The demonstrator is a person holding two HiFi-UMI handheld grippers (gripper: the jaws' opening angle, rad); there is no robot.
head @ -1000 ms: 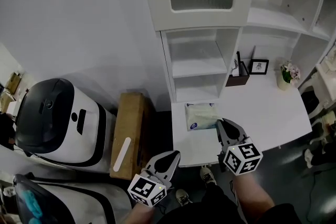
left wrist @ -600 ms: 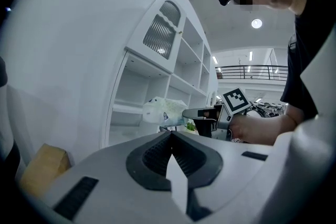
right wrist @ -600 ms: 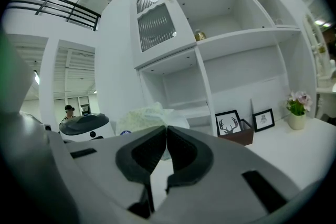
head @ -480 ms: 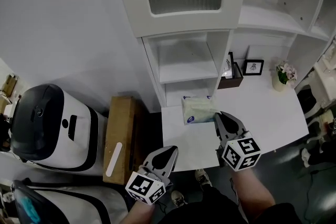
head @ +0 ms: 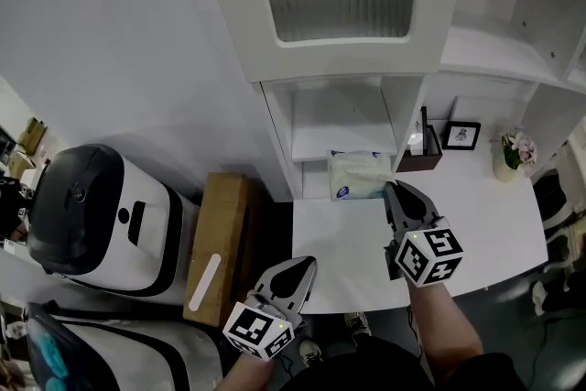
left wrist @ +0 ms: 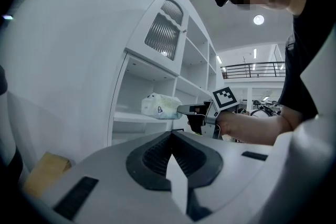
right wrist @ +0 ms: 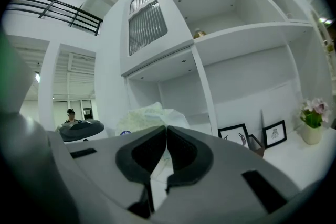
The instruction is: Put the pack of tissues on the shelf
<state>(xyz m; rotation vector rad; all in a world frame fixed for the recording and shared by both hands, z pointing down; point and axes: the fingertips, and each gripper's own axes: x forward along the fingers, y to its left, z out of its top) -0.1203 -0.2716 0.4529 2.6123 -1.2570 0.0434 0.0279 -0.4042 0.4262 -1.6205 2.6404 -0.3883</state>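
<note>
The pack of tissues is pale green and soft, with a blue mark on its end. My right gripper is shut on its right side and holds it in the air, level with the lower board of the white shelf unit. In the left gripper view the pack hangs just in front of that shelf board, with the right gripper behind it. The pack fills the space beyond the closed jaws in the right gripper view. My left gripper is shut and empty, low by the desk's front edge.
The white desk carries a brown holder, a framed picture and a small flower pot at the back right. A cardboard box and a white-and-black machine stand on the floor at left.
My right gripper has lifted the tissue pack off the desk and carried it up and back to the shelf opening. The left gripper has stayed low.
</note>
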